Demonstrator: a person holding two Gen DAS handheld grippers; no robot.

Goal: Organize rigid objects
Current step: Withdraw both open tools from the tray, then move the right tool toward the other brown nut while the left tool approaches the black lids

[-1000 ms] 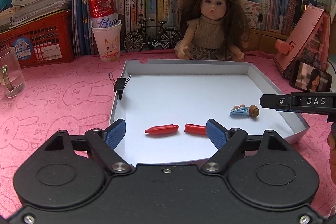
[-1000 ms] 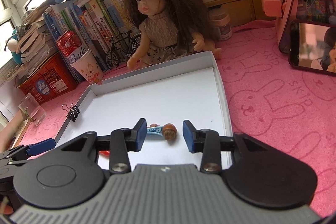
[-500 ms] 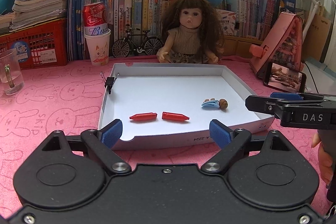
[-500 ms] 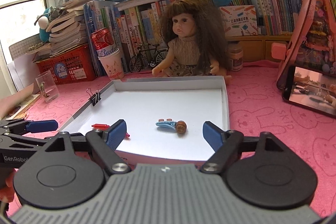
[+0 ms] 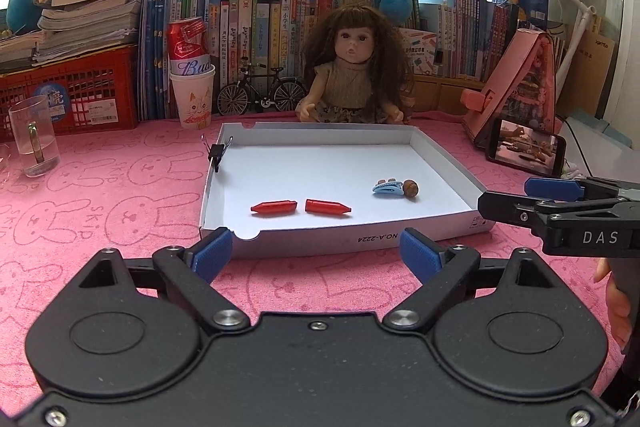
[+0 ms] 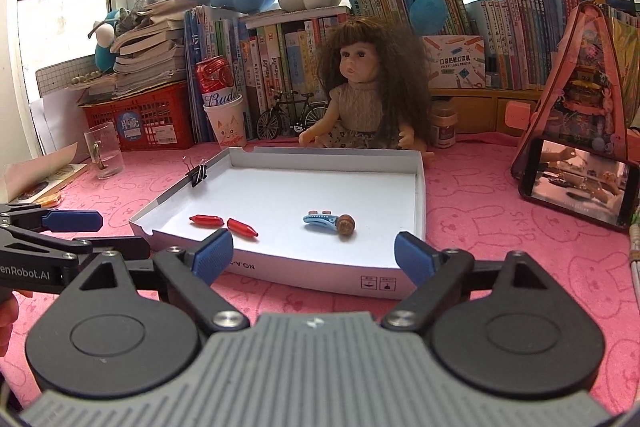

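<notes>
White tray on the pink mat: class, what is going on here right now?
A person holds two grippers, both open and empty, in front of the white tray. The left gripper and right gripper hover short of its near wall. Inside lie two red crayons and a blue hair clip touching a small brown nut. A black binder clip grips the left wall.

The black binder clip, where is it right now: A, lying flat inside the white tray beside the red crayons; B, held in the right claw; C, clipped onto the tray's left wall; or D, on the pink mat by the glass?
C: the black binder clip grips the white tray's left wall, handles up.
</notes>
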